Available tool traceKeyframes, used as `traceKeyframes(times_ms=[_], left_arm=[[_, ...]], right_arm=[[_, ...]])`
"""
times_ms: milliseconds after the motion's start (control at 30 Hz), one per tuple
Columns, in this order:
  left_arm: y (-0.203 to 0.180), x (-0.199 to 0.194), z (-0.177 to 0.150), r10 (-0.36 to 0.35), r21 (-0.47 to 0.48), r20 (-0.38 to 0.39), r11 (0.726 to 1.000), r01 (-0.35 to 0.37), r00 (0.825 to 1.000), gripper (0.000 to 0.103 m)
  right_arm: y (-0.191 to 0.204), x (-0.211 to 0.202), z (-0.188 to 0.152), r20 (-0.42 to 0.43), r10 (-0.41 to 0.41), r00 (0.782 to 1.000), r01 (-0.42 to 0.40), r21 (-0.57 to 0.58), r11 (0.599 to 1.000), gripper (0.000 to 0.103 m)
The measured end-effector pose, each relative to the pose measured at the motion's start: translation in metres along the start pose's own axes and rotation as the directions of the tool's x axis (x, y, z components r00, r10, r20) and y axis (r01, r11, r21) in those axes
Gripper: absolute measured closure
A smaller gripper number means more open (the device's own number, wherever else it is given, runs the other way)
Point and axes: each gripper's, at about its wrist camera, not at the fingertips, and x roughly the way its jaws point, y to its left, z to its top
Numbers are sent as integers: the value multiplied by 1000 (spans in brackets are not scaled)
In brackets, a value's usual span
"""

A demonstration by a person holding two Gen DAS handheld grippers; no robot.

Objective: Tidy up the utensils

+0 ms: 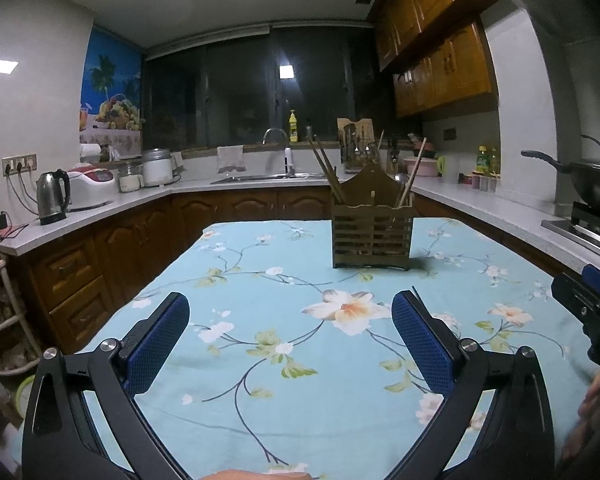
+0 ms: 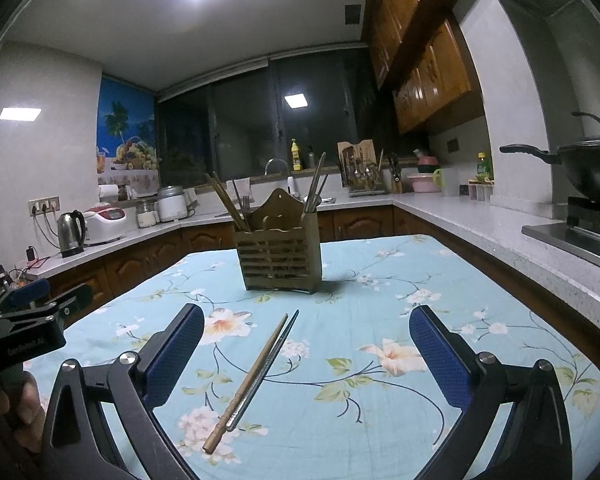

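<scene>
Both the left gripper (image 1: pixel 290 344) and right gripper (image 2: pixel 306 354) are wide open, holding nothing. The two chopsticks (image 2: pixel 252 380) lie touching at lower centre on the cloth-covered surface (image 2: pixel 380 300), so a pinch could easily catch just one or roll them apart before the holder (image 2: pixel 278 258).

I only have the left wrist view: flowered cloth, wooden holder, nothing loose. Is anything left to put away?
Observer: Yes. In the right wrist view two chopsticks lie on the tablecloth, one wooden, one dark.
Operator: Where, relative to the right hand-held gripper?
Observer: Between its open fingers; the right hand-held gripper is not touching them.
Operator: And the holder?
Observer: The utensil holder stands beyond them, further along the cloth.
</scene>
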Motion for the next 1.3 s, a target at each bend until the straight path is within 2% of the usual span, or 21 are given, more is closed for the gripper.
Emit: traceKeyframes(times_ms=[1300], left_arm=[[-3, 0, 1, -34, -6, -13, 999, 34, 999, 0]], right_arm=[[-6, -2, 13, 16, 20, 1000, -20, 0, 1000, 0]])
